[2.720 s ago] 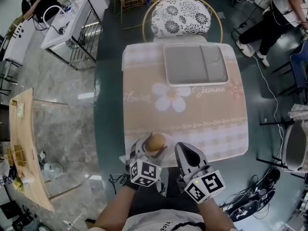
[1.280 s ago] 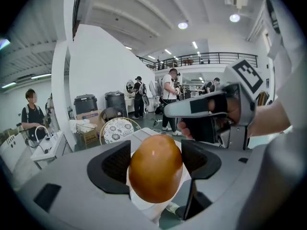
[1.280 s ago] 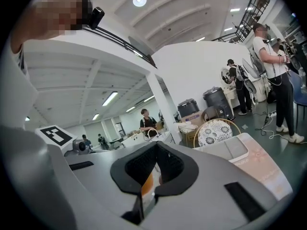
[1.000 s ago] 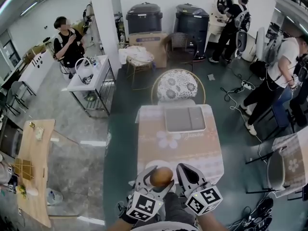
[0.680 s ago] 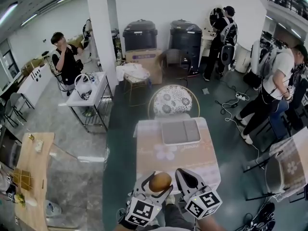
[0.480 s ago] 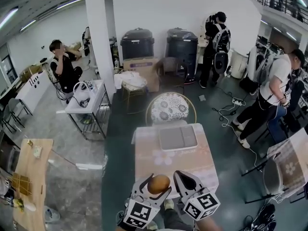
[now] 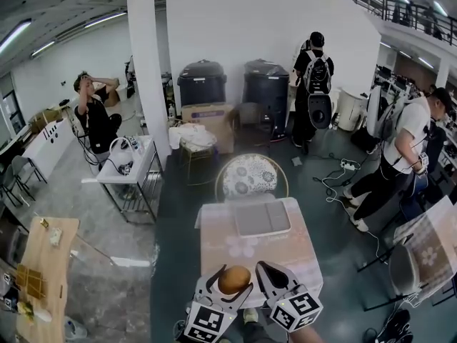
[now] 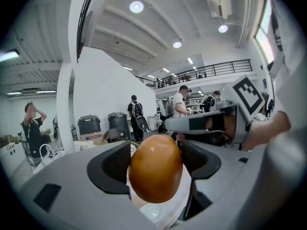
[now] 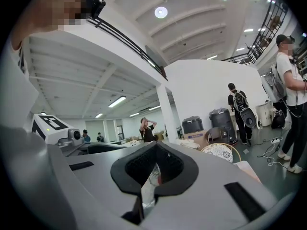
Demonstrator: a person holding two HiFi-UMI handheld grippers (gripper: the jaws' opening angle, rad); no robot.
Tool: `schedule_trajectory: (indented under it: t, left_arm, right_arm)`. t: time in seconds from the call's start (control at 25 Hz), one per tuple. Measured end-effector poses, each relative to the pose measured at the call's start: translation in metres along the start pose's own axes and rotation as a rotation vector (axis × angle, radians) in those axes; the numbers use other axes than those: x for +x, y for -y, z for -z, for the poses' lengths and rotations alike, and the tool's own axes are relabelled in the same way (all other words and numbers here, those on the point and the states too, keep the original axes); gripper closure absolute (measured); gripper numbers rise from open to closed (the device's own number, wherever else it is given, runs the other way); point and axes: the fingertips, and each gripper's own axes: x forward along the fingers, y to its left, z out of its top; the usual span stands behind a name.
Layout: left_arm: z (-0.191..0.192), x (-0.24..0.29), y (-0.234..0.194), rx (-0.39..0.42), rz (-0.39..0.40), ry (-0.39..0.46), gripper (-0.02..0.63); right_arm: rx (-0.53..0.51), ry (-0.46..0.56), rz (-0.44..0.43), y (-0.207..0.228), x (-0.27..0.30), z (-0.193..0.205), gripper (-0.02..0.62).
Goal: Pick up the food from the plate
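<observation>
Busy hall (image 7: 235, 20); food (image 8: 155, 168) in left tongs (image 7: 227, 286)

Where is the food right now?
Head view, bottom centre: brown food clamped in the left hand-held gripper, left of the right hand-held gripper, over the table's near edge.

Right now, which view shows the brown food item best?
The left gripper view: the food fills the centre, clamped between the left tongs. The head view shows it small; the right gripper view misses it.

A grey tray (image 7: 263, 219) lies on the table (image 7: 220, 250) before a patterned chair (image 7: 250, 177).
</observation>
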Motion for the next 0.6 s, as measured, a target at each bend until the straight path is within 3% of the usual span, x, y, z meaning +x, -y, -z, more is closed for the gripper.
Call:
schedule_trajectory:
  t: [0.6]
  left_arm:
    - [0.0019,-0.0044,-0.0023,-0.007,-0.008,0.020,0.278]
  right_arm:
    - [-0.025,0.001,0.013,-0.0050,0.0002,0.0021,0.583]
